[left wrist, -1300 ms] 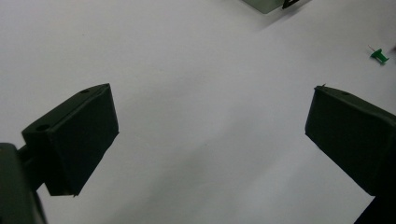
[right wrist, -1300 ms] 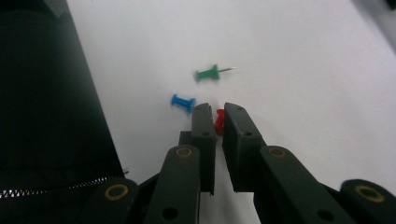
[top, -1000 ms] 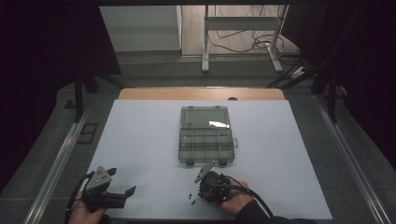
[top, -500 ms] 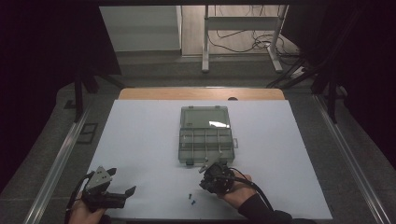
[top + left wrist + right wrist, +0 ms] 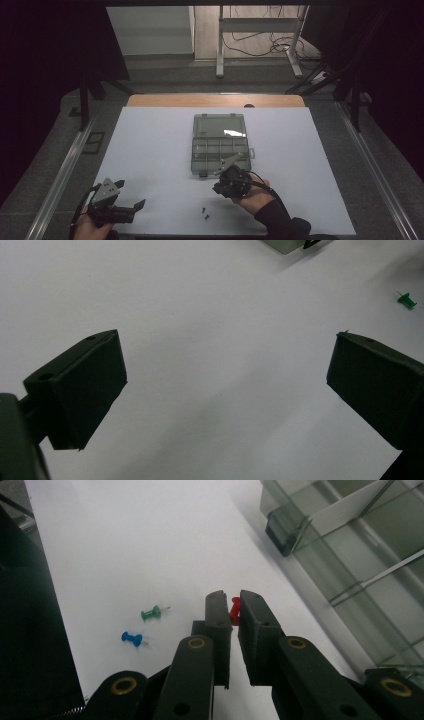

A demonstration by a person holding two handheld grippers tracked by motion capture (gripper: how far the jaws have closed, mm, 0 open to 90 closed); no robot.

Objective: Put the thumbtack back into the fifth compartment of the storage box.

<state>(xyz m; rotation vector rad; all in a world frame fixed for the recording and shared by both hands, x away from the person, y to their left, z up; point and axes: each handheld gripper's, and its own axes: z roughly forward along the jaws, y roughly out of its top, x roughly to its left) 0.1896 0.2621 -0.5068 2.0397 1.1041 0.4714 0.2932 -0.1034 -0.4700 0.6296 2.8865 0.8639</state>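
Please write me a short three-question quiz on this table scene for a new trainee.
1. What does the right gripper hold?
2. True or false: the left gripper holds a green pin.
3. How many pins lie loose on the white sheet: A one, B two, C four?

Key:
1. A red pin, pinched between its jaws.
2. False; its jaws stand open with nothing between them.
3. B: the green pin and the blue pin.

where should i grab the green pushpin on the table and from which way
Grip the green pushpin across its waisted plastic head, coming straight down from above. It lies on its side on the white table with the pin pointing toward the organiser box, so jaws set crosswise to its length probably meet the head and stay off the point.
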